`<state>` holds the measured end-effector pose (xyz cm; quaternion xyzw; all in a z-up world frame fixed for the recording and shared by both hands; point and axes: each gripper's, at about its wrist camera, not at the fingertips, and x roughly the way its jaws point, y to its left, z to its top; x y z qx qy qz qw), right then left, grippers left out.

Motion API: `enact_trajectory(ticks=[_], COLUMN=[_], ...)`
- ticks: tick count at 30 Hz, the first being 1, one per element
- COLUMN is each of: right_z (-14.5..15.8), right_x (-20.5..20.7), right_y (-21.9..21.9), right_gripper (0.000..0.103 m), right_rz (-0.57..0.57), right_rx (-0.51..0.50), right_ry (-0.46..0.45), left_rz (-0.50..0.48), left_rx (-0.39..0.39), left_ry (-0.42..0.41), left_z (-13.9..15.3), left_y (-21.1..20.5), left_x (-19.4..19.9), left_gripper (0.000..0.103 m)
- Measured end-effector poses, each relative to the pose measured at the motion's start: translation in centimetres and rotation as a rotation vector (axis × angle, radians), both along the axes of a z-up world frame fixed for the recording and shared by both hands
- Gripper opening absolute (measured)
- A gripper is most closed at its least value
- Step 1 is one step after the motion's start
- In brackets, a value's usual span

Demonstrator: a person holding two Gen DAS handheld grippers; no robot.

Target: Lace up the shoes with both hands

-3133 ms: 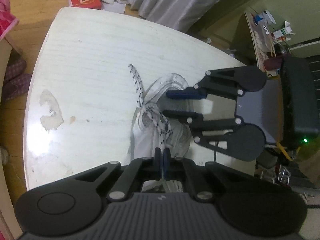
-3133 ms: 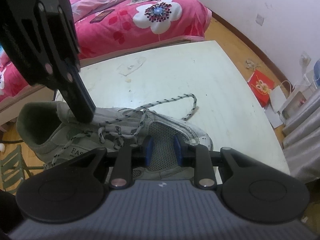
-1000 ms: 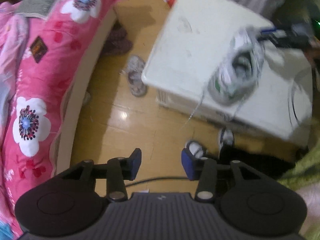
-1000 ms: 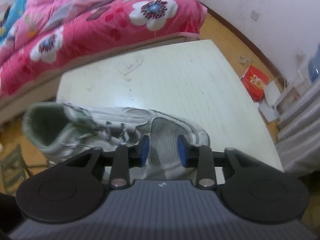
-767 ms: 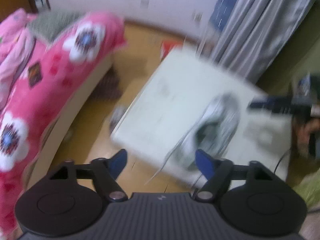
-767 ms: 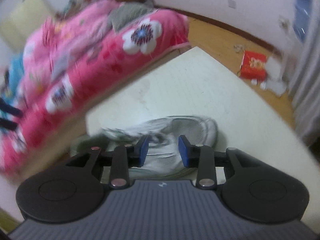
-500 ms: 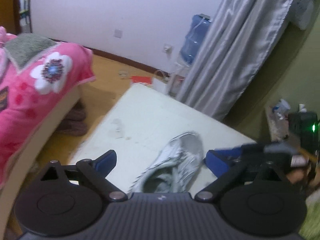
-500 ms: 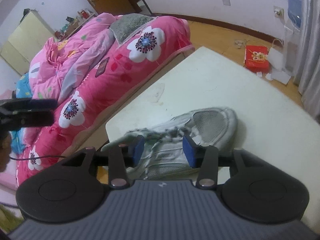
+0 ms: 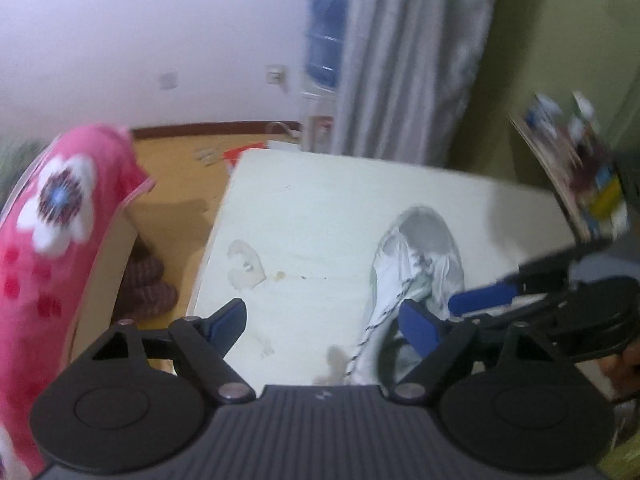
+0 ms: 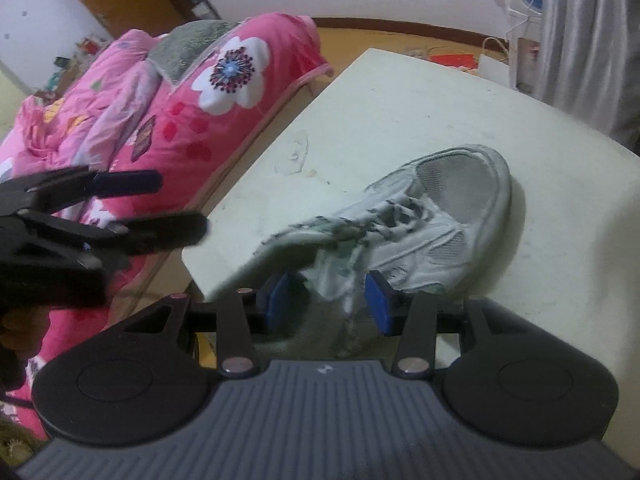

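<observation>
Nearby, mesh-toed white sneaker [image 10: 436, 220] on scuffed table [image 10: 400, 104].

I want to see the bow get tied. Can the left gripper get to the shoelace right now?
Probably yes. The left gripper, jaws closing but holding nothing, has the shoelace trailing from the shoe just ahead with nothing between; the right gripper sits off to the side.

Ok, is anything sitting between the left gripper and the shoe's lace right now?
Nothing visible blocks it. The left gripper, jaws closing with nothing between them, looks down at bare table, with the lace trailing off the shoe just beside its right finger. The right gripper comes in from the far side.
</observation>
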<state>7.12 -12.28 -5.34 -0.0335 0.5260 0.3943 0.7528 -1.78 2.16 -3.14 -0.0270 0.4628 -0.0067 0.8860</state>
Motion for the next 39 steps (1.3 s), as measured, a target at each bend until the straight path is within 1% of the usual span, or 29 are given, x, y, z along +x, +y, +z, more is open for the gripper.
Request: enact_trajectory(ticks=[1,3,5,6,7,8,10,12,14,15,16,17,18,22,25,28,32,35,39], right_z=[-0.1,-0.5,-0.8,-1.0,-1.2,-1.2,-1.2,-1.1,-1.1,-1.1,-1.1,-1.1,-1.1,-1.1,-1.0,-0.9,-0.8,-0.7,-0.7], right_x=[-0.4,-1.1,-1.7,-1.7,-1.8,-1.7,-1.8,-2.1,-2.3,-2.4,-2.4,-2.5,-2.5,-2.7,-2.9,-3.1,-3.2,-3.4,-3.6], right_y=[0.7,1.9,2.8,2.8,2.8,2.6,2.2,2.2,2.3,2.3,2.3,2.3,2.3,2.3,2.3,2.2,2.1,2.0,1.9], right_gripper=[0.042,0.042,0.041,0.037,0.034,0.032,0.028,0.026,0.025,0.025,0.025,0.025,0.025,0.025,0.025,0.025,0.025,0.025,0.021], right_rz=[0.0,0.003,-0.001,-0.024,-0.046,-0.074,-0.121,-0.143,-0.157,-0.165,-0.175,-0.186,-0.196,-0.218,-0.225,-0.233,-0.245,-0.251,-0.26], right_rx=[-0.027,-0.1,-0.171,-0.189,-0.206,-0.201,-0.194,-0.203,-0.212,-0.214,-0.212,-0.21,-0.208,-0.208,-0.21,-0.209,-0.212,-0.217,-0.219], right_ry=[-0.022,-0.077,-0.128,-0.127,-0.126,-0.115,-0.095,-0.102,-0.108,-0.109,-0.105,-0.102,-0.099,-0.101,-0.104,-0.102,-0.104,-0.109,-0.106], left_rz=[-0.016,-0.041,-0.069,-0.091,-0.113,-0.137,-0.2,-0.286,-0.388,-0.425,-0.459,-0.477,-0.478,-0.468,-0.454,-0.446,-0.408,-0.412,-0.427], left_rx=[-0.021,-0.076,-0.129,-0.147,-0.164,-0.174,-0.204,-0.244,-0.231,-0.208,-0.183,-0.178,-0.195,-0.287,-0.353,-0.38,-0.424,-0.421,-0.412], left_ry=[0.008,0.037,0.08,0.095,0.109,0.116,0.129,0.147,0.166,0.168,0.17,0.172,0.176,0.206,0.235,0.247,0.263,0.265,0.271], left_z=[-0.3,-1.0,-1.8,-2.2,-2.5,-2.8,-3.3,-3.8,-4.3,-4.6,-4.8,-5.0,-5.1,-5.4,-5.6,-5.9,-5.9,-6.0,-5.7], left_y=[0.3,1.0,1.6,1.8,2.1,2.2,2.3,2.3,1.8,1.5,1.2,1.1,1.3,2.2,2.8,3.1,4.0,3.9,3.6], left_x=[0.3,0.9,1.4,1.7,2.0,2.3,2.9,3.5,4.0,4.2,4.3,4.5,4.7,5.7,6.2,6.4,6.4,6.5,6.0], left_gripper=[0.077,0.067,0.05,0.047,0.04,0.038,0.037,0.037,0.037,0.037,0.03,0.025,0.025,0.016,0.014,0.011,0.009,0.008,0.007])
